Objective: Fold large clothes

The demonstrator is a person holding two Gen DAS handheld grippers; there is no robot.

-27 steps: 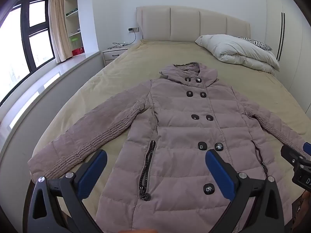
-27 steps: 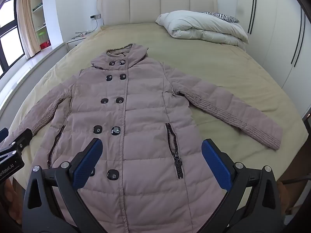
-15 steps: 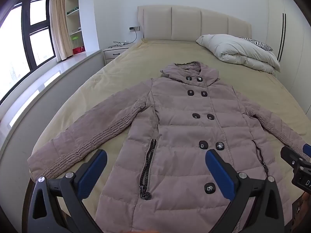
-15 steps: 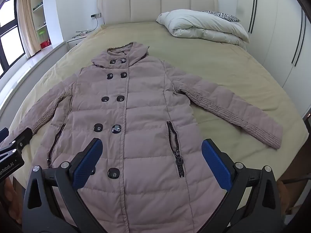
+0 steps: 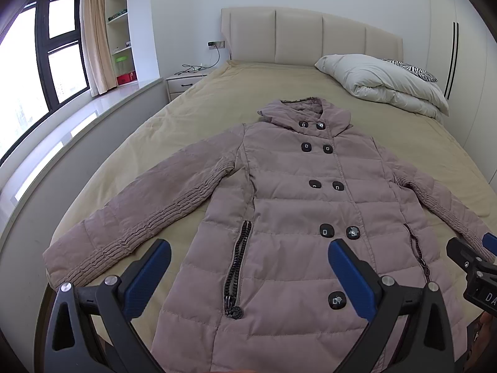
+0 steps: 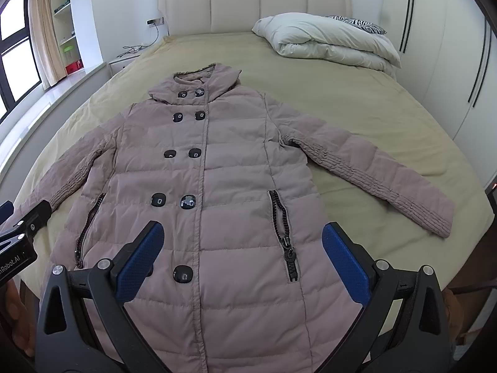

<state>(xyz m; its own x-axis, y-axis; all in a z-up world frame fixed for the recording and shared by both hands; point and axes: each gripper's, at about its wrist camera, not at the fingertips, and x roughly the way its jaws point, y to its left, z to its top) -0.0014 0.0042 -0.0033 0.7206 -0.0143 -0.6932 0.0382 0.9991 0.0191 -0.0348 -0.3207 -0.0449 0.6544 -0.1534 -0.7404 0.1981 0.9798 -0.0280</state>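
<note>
Coat [image 5: 298, 217] unmoved; both jaws still wide.

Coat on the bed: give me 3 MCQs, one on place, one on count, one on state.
1. Where does the folded white duvet lie relative to the coat?
A. Under the coat
B. By the headboard, beyond the coat's right sleeve side
C. On the floor

2. How many dark buttons show on the coat front?
A. Four
B. Six
C. Nine

3. How do the left gripper and right gripper stand?
A. Both open, holding nothing
B. Both clamped on sleeves
C. Only one is open

Answers: 1 B, it sits near the headboard. 2 C, four pairs plus one low single. 3 A, blue pads stand wide above the fabric.
</note>
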